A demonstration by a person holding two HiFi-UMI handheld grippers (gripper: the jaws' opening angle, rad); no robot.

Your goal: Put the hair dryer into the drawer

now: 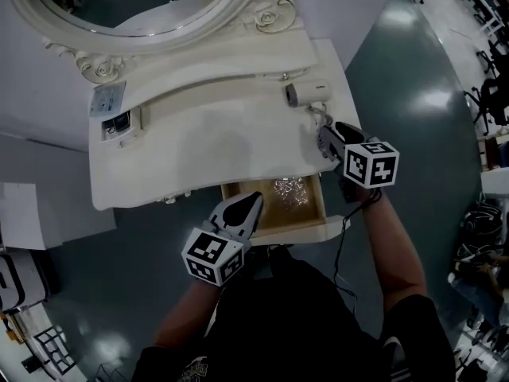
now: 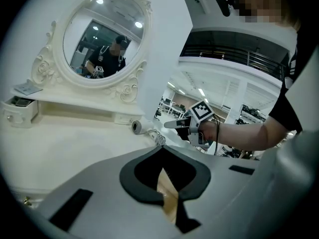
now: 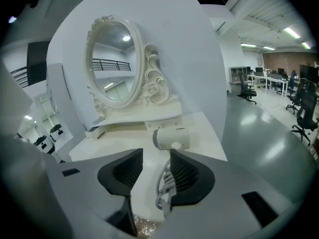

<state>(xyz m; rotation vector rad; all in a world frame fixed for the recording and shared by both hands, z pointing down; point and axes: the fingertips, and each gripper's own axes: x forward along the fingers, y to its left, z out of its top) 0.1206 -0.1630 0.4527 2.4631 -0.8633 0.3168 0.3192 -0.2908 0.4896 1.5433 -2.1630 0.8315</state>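
White hair dryer (image 1: 308, 94) on vanity top (image 1: 199, 146), right tool (image 1: 324, 138) spread near it

An open office hall: rows of desks (image 3: 269, 79) and swivel chairs (image 3: 304, 111).

Black shirt (image 1: 318, 325), seemingly short-sleeved (grey tongs (image 1: 254, 201) (image 1: 324, 138)).

Hair dryer (image 1: 308, 93) on vanity (image 1: 207, 146), drawer (image 1: 270, 231) open
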